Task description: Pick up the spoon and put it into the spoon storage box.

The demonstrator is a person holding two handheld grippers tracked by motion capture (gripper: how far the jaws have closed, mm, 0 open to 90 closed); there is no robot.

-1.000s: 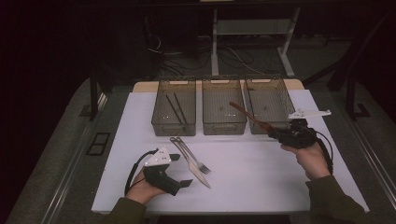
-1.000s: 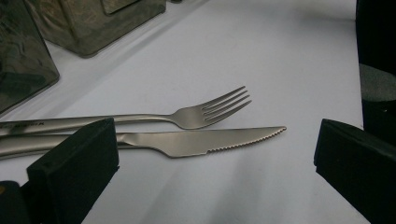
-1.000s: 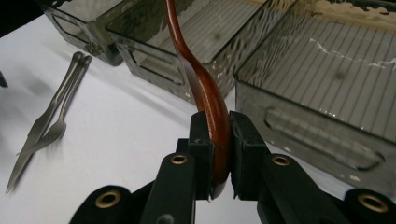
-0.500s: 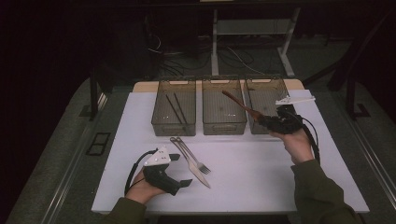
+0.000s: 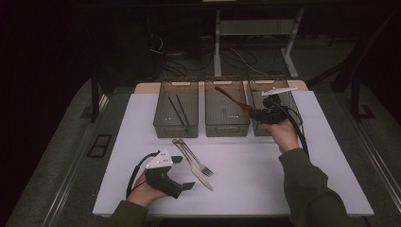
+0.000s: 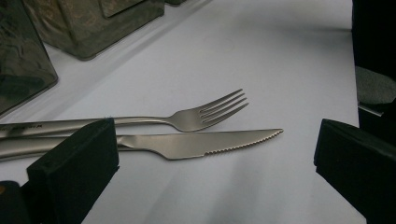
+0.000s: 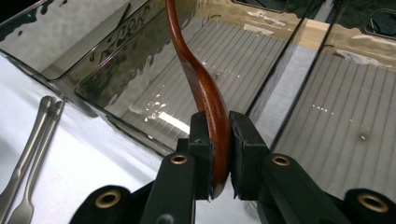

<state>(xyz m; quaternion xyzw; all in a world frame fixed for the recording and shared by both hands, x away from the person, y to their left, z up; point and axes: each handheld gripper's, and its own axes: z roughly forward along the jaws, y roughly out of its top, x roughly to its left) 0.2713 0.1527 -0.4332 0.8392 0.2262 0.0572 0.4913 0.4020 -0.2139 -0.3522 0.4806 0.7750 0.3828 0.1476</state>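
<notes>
Wooden spoon (image 7: 198, 79): reddish-brown, glossy, curved; right gripper (image 7: 218, 140) is pinching its bowl end, handle slanting over the middle bin (image 5: 227, 109), ribbed smoky plastic. Right hand (image 5: 283, 133) is reaching forward at the bins. Left gripper (image 5: 182, 173) is resting near the table's front edge, jaws spread, facing steel fork (image 6: 205, 112) and serrated knife (image 6: 205, 145) lying on the white table (image 5: 255, 184). Fork-handle lettering is unreadable.

Right gripper (image 5: 259, 113) clamped a wooden spoon (image 5: 232, 99) above the middle bin (image 5: 226, 130). Left gripper (image 5: 182, 172) rested on the white mat (image 5: 283, 189), jaws apart, beside fork (image 5: 191, 156) and knife (image 5: 200, 174).
</notes>
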